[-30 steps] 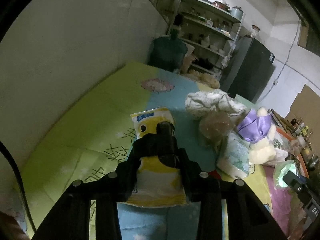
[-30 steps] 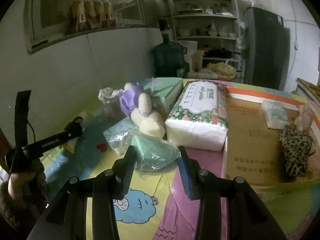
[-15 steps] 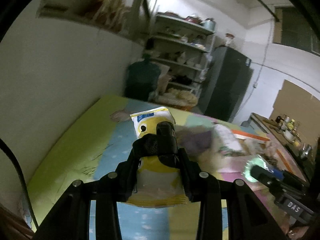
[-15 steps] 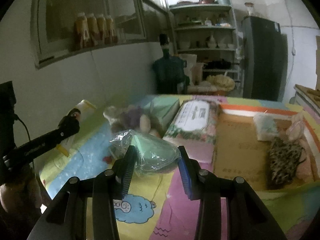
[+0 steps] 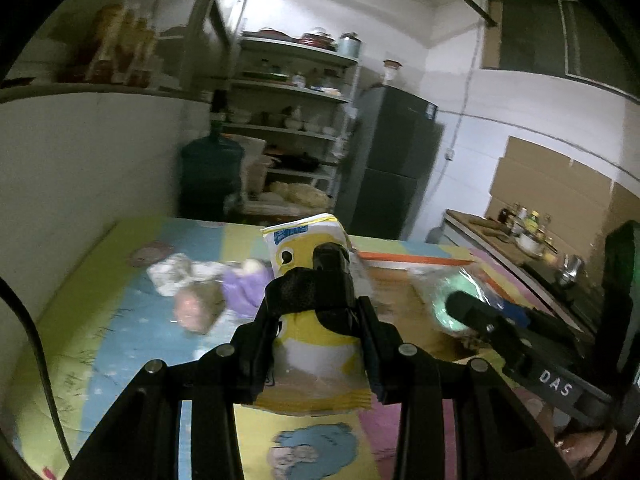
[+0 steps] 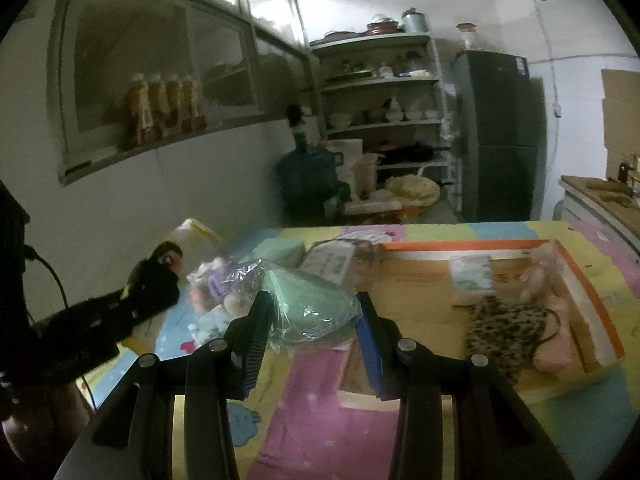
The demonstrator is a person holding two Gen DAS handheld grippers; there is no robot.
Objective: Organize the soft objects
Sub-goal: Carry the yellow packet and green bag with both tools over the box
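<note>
My left gripper is shut on a yellow and white soft packet and holds it above the colourful mat. My right gripper is shut on a green soft item in a clear plastic bag, lifted near the left edge of the flat cardboard box. The box holds a leopard-print cloth, a small tissue pack and pink soft things. The green bag also shows in the left wrist view, with the right gripper on it.
A purple and white plush, a white cloth bundle and a round pinkish item lie on the mat. A tissue pack and a green box lie left of the cardboard box. A water jug, shelves and a fridge stand behind.
Both grippers have lifted and swung right with their loads. The right gripper now hangs by the cardboard box; the left one has left the bare mat and faces the pile.
</note>
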